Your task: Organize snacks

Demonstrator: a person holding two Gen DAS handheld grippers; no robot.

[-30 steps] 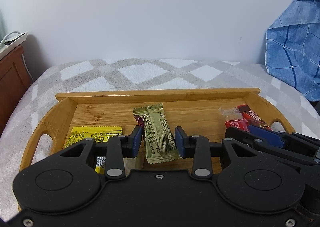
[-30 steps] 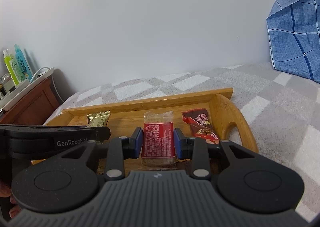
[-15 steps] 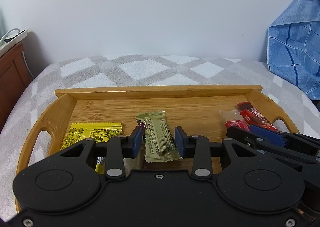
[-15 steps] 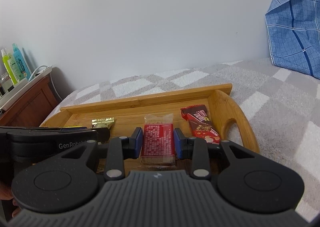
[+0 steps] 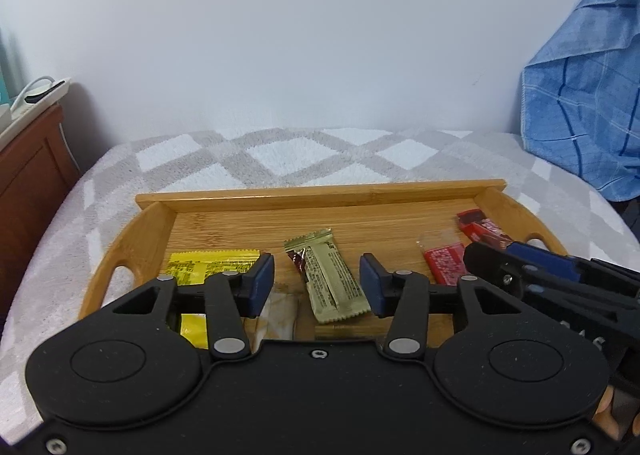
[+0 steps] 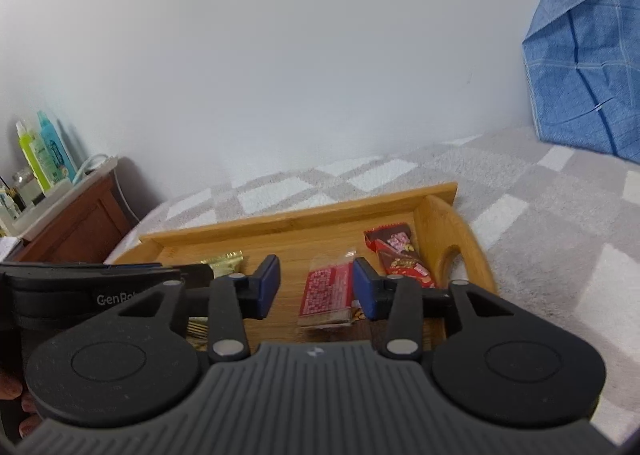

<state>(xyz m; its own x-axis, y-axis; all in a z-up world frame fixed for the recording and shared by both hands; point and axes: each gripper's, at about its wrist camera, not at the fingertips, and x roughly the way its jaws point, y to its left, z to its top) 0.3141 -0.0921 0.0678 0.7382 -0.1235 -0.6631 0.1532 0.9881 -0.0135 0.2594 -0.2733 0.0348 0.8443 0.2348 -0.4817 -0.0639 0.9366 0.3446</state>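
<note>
Snacks are lying flat on the floor of the wooden tray (image 5: 320,195), and we are now seeing both claws spread wider than they were half a second ago. The left gripper (image 5: 317,289), which had its blue pads close on either side of the gold wrapper (image 5: 334,283), is now standing released with clear gaps on both sides; the right gripper (image 6: 316,287) is likewise released, its right pad still just beside the red packet (image 6: 326,291) and its left pad well apart from it. We are reading this as both snacks having been set down and let go, so this placement step looks finished and the claws are free to back away. The gold wrapper is lying with its long axis running from the near edge toward the far wall, its far end tipping slightly to the left. The red packet's long axis is running the same near-to-far way, roughly parallel. Outward from these, the yellow packet (image 5: 210,265) is lying crosswise at the left, the dark red bar (image 6: 400,255) is resting by the right handle, and the tray is sitting on a grey checked blanket (image 5: 288,155).
</note>
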